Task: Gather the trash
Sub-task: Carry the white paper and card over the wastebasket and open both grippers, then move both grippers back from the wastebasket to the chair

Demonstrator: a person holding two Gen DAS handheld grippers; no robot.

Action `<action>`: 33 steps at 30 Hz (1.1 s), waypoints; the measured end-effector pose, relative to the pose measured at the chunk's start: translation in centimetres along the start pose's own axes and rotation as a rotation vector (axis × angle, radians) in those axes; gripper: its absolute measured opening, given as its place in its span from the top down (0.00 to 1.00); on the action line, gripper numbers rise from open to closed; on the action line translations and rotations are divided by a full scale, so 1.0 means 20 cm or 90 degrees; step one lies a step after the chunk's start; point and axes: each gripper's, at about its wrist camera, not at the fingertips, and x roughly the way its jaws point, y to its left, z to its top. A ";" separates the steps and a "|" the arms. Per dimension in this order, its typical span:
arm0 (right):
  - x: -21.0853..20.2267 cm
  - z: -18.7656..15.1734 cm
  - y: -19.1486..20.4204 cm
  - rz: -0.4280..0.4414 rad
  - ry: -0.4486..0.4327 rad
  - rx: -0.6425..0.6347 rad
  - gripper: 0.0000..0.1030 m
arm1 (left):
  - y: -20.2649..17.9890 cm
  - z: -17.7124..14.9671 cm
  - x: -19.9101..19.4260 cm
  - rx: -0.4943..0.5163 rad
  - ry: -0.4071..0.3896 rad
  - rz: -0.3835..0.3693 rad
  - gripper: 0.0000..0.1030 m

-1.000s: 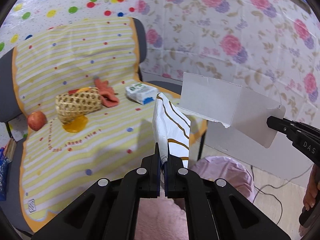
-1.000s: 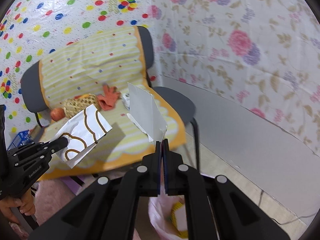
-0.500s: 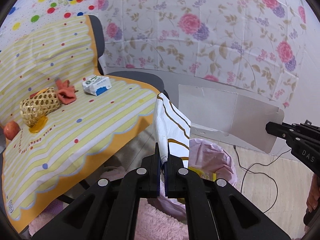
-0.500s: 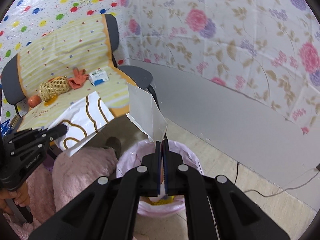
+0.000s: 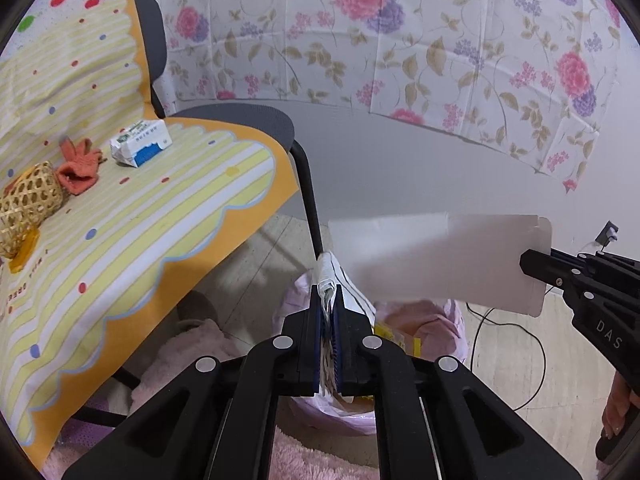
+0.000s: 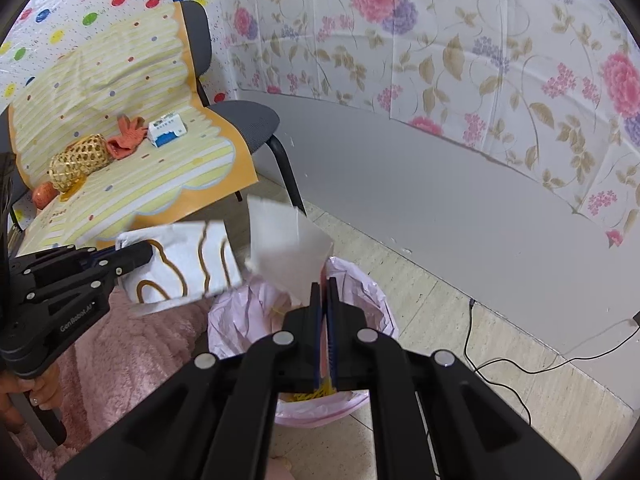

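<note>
My left gripper (image 5: 328,292) holds a white wrapper with brown curved lines (image 5: 326,272) between its pads, and its jaws are opening. The wrapper hangs over the near rim of a bin lined with a pink bag (image 5: 452,320). From the right wrist view the wrapper (image 6: 180,264) juts from the left gripper (image 6: 136,254), just left of the bin (image 6: 372,296). My right gripper (image 6: 324,286) is shut on the lower corner of a white card piece (image 6: 284,248) above the bin's mouth. In the left wrist view the card (image 5: 440,256) and right gripper (image 5: 528,258) hover over the bin. Yellow trash lies inside.
A grey chair draped in a yellow striped cloth (image 5: 140,240) stands left of the bin, bearing a small carton (image 5: 140,144), an orange glove (image 5: 78,168) and a wicker basket (image 5: 24,204). A pink rug (image 6: 132,344) lies beside the bin. A black cable (image 5: 500,340) trails on the floor.
Both grippers have swung right, away from the chair, and sunk to just above the pink bin. The wrapper now stands lower in the left jaws, and both pieces look blurred.
</note>
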 end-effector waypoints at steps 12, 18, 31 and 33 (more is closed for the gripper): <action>0.10 0.04 0.04 0.004 0.008 -0.009 0.63 | 0.13 0.01 -0.07 -0.041 -0.021 0.033 0.58; 0.04 0.07 0.05 0.016 -0.012 -0.006 0.63 | 0.20 -0.03 -0.19 -0.059 -0.039 0.057 0.57; -0.12 0.25 0.33 0.149 -0.078 -0.064 0.63 | 0.45 -0.05 -0.47 -0.136 -0.091 0.134 0.48; -0.11 0.28 0.39 0.161 -0.079 -0.079 0.63 | 0.50 -0.07 -0.51 -0.148 -0.094 0.154 0.47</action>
